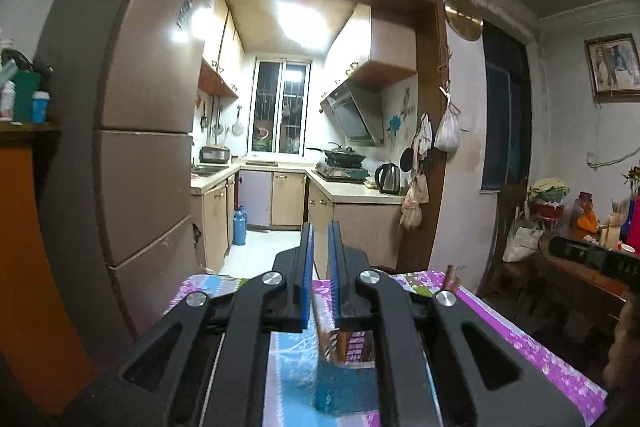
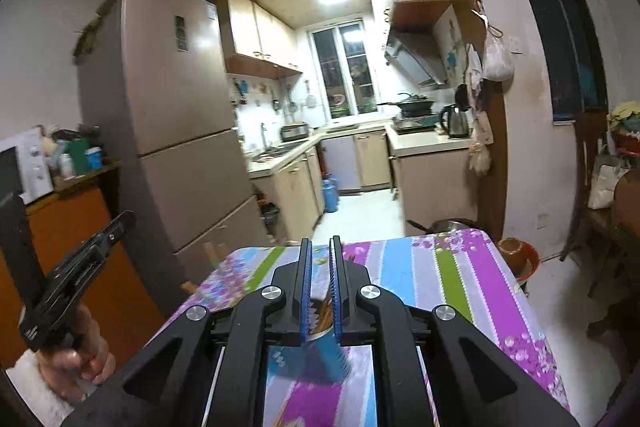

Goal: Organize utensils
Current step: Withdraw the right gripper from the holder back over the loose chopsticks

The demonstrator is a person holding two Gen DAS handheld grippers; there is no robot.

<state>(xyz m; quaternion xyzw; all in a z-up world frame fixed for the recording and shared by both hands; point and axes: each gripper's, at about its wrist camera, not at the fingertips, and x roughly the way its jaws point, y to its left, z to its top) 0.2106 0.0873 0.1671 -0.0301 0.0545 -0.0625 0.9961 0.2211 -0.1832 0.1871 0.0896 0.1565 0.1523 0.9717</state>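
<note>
The blue cylindrical utensil holder (image 2: 330, 359), with wooden chopsticks (image 2: 325, 315) inside, stands on the floral-striped table (image 2: 460, 267) at lower centre. Both left tongs (image 1: 320, 279) and right tongs (image 2: 320, 283) are held narrowly parted, empty. Judged a between-items step; another utensil must be located next.

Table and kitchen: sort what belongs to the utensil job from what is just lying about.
For the job:
- blue holder on the table
- chopsticks standing in it
- left gripper
- right gripper

Lying about:
- kettle
- wok
- fridge
- hanging bag
- microwave
</note>
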